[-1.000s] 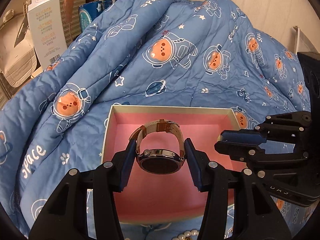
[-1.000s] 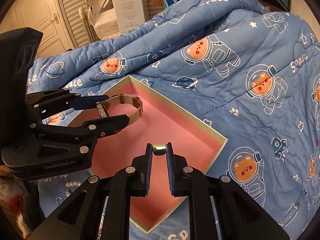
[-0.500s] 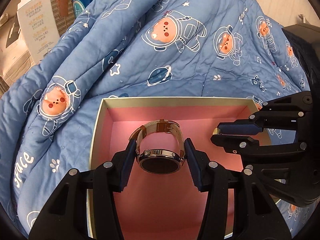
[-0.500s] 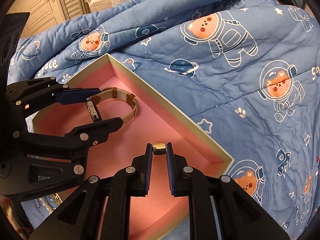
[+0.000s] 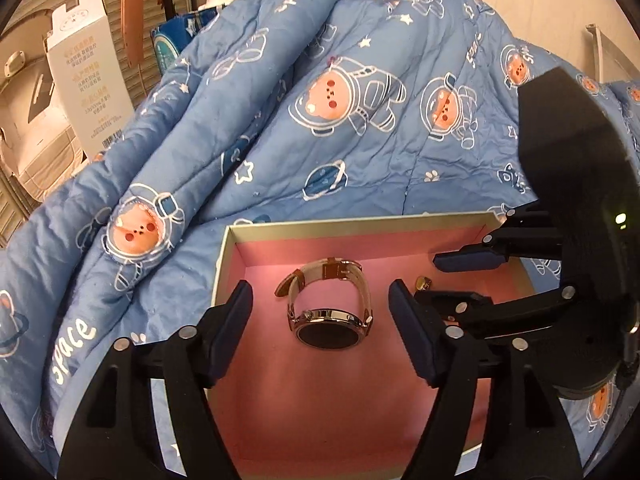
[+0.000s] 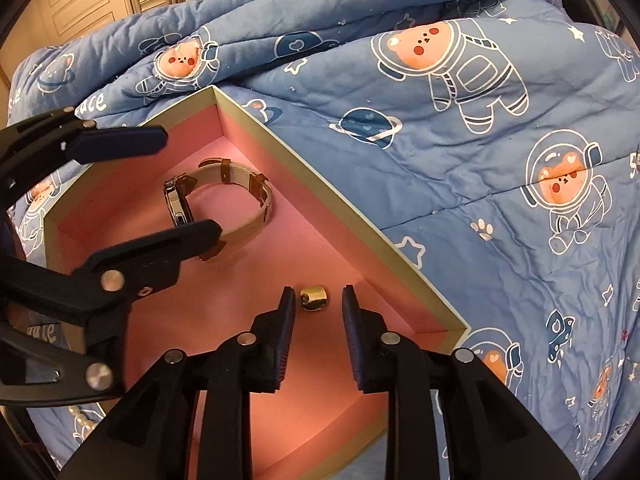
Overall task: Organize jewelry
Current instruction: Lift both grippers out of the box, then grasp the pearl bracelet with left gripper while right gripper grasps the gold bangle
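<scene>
Pink-lined box [image 5: 224,256] on the blue space-print quilt [image 5: 280,168]: two pieces inside, both of my tools released.

Left to right as I see it from the left wrist camera: my left gripper [image 5: 320,300] stands with jaws spread wide on either side of the watch [image 5: 328,312], touching neither side of it; the watch rests on the pink floor, dark dial toward the camera, cream strap with brown loops arched behind it. Next, a small gold ring [image 6: 315,298] lies on the floor near the box's right-hand corner, well apart from the watch. My right gripper [image 6: 316,300] has its jaws parted a narrow way around that ring, with gaps showing on both sides. Outside the box, a strand of pearls [image 6: 82,416] lies on the quilt by the near edge.
</scene>
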The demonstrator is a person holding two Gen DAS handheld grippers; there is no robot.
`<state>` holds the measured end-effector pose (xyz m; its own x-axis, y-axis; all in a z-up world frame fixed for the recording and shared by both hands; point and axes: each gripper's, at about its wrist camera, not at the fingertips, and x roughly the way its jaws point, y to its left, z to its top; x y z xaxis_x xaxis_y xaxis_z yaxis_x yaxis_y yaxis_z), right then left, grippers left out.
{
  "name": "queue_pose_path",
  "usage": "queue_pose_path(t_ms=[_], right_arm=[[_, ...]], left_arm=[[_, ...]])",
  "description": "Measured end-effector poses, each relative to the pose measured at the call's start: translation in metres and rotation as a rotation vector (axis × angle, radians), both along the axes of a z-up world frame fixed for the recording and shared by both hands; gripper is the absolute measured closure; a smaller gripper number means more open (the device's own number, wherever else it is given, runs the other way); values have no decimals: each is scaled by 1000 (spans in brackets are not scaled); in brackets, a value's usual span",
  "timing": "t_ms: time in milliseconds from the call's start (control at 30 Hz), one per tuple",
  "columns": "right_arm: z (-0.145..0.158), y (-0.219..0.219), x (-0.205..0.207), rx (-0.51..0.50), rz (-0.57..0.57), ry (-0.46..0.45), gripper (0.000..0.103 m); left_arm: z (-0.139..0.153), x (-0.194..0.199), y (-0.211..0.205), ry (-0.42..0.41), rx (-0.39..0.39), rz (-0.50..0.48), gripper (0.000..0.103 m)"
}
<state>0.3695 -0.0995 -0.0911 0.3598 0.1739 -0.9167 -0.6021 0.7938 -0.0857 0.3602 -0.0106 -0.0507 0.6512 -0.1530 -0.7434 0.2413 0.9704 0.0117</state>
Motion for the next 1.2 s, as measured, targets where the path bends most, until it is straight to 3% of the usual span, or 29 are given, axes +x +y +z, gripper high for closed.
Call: queue_pose_path(t_ms=[200,367,467,533,600,800,1000,1200], right_arm=[[15,-3,-16,28,28,-35,61],[43,-14,-40,103,5,-117,53],[59,-29,-57,160,-5,-201,41],[65,-36,-75,170,-17,-261,26],[68,-41,-89,157,-23,-294,21],[64,-56,-130,170,-47,-286,21],[51,-70,-164,204,-80,-236,22],[36,-78,-190,220,-83,-172,22]], left_arm=[[31,-14,18,-74,-15,22,16],[41,-41,47,-65,-157,102,6],[38,-65,58,-71,-235,124,6],[35,-82,60,-84,-233,139,6],[33,-96,60,-94,-217,135,6],[22,-141,55,-89,-193,108,6],[7,-174,52,-50,-210,121,6],[-5,-198,40,-41,-177,108,6]])
